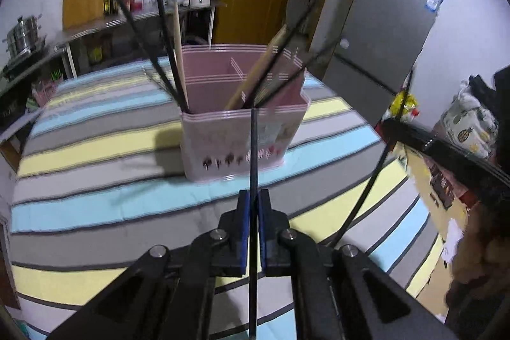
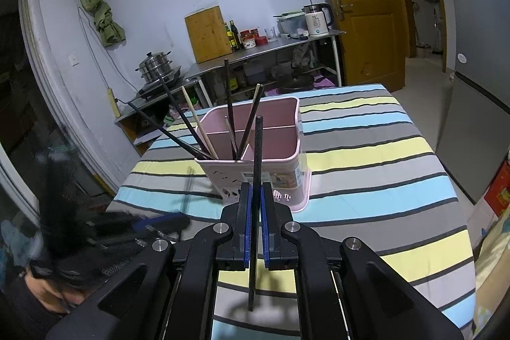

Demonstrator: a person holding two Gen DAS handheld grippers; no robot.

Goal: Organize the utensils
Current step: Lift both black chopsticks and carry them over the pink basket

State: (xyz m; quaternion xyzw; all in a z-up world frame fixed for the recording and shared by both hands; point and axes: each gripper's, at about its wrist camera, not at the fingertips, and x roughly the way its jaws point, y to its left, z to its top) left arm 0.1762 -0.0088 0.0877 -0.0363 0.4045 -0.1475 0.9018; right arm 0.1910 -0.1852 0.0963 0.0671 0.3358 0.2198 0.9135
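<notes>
Chopsticks stand nearly upright in both your tongs, left tongs [image 1: 254, 196] and right tongs [image 2: 256, 190] each clamped on a black chopstick [image 1: 253, 155], with the pink holder [image 2: 255, 148] straight ahead on the striped tabletop [image 2: 366, 155].

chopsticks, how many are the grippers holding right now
2. One black chopstick is clamped in the left gripper, and a second black chopstick in the right gripper. More stand loose in the pink holder, none of them gripped.
</notes>
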